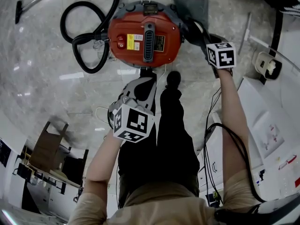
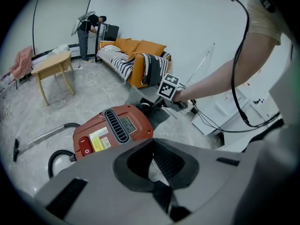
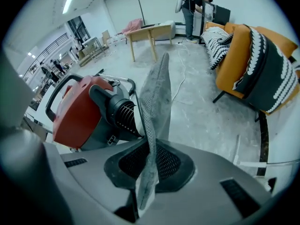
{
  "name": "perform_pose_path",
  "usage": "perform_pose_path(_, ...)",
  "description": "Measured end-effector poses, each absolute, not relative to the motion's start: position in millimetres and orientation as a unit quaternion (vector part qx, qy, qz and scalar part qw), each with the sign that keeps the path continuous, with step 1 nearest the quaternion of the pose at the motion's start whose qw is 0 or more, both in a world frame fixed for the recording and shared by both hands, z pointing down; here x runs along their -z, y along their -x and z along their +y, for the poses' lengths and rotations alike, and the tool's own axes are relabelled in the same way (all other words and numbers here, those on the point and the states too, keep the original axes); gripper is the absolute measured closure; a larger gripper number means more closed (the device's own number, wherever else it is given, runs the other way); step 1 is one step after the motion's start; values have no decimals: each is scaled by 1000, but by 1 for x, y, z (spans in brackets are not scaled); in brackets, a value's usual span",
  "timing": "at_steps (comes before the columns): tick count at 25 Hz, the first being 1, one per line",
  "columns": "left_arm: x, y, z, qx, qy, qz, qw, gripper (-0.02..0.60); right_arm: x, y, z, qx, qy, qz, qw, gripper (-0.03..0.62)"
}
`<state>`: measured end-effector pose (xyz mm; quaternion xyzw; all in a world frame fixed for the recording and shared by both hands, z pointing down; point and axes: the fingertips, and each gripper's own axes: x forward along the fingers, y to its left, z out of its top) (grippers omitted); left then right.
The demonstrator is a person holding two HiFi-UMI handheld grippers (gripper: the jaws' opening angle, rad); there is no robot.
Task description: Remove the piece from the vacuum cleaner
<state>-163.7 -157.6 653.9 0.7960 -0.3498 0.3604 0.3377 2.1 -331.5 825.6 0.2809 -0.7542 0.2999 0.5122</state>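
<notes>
1. The right gripper (image 3: pixel 150 170) is pinched tight on the thin grey mesh-textured flap (image 3: pixel 154 93). The flap sits at the right end of the red canister vacuum cleaner (image 1: pixel 144 37).
2. The flap stands edge-on, long axis running straight away from those jaws toward the far side.
3. The left gripper (image 2: pixel 154 172) has its jaws together on nothing, hovering at the vacuum's near side. So the right hand's the one to pull, I reckon.
</notes>
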Motion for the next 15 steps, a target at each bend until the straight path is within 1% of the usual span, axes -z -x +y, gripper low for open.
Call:
perform_pose_path(5, -655, 160, -155, -355, -796, -348, 346, 577, -826, -4, -326, -276, -275, -753, 531, 566)
perform_pose_path(15, -656, 157, -155, -354, -796, -349, 345, 577, -825, -5, -331, -275, -292, -747, 530, 566)
